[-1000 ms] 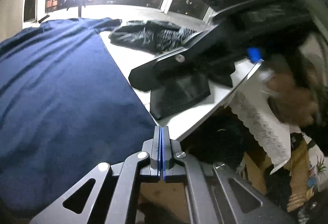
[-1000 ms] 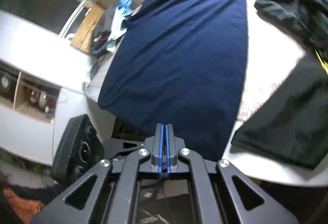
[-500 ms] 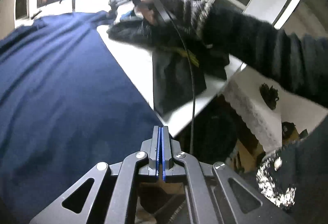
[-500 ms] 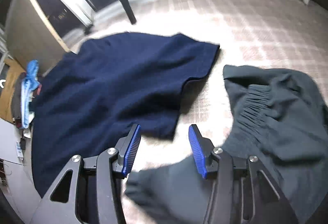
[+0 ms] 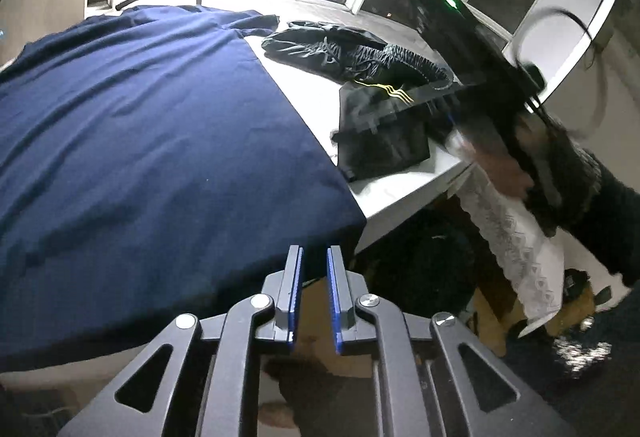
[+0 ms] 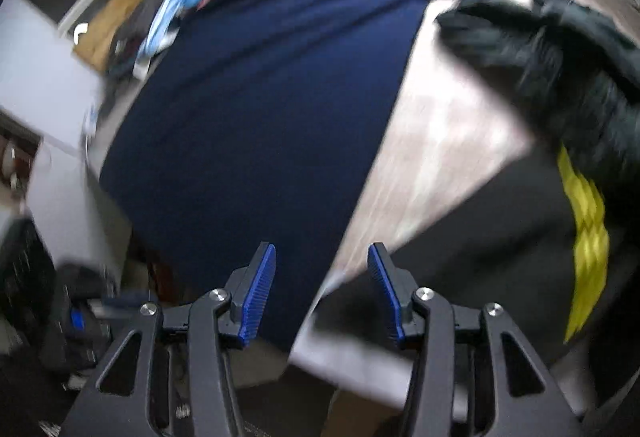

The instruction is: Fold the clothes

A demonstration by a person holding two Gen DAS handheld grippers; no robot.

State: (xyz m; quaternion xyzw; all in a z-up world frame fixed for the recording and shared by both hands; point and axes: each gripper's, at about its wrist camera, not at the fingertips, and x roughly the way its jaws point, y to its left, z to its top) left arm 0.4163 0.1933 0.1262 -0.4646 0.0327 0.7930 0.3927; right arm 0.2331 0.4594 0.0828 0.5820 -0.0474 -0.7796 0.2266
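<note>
A navy blue shirt (image 5: 140, 141) lies spread flat over the white table (image 5: 312, 85), its near hem hanging over the front edge. My left gripper (image 5: 313, 269) hovers just off that hem, its jaws opening with a narrow gap and nothing between them. In the right wrist view the same navy shirt (image 6: 272, 109) fills the middle. My right gripper (image 6: 322, 269) stands open above the shirt's near right corner and the table edge, holding nothing. The right gripper (image 5: 400, 113) also shows blurred in the left wrist view, held by a hand in a dark sleeve (image 5: 576, 181).
Black trousers with a yellow stripe (image 6: 584, 221) and a crumpled dark garment (image 5: 344, 49) lie on the table right of the shirt. A white lace cloth (image 5: 516, 237) hangs beyond the table's right edge. Blue cloth clutter (image 6: 176, 9) sits at the far left.
The left gripper's jaws have parted slightly from shut. The right gripper opened, swung out to the far sleeve and dark garment, then came back to the shirt's near right corner.
</note>
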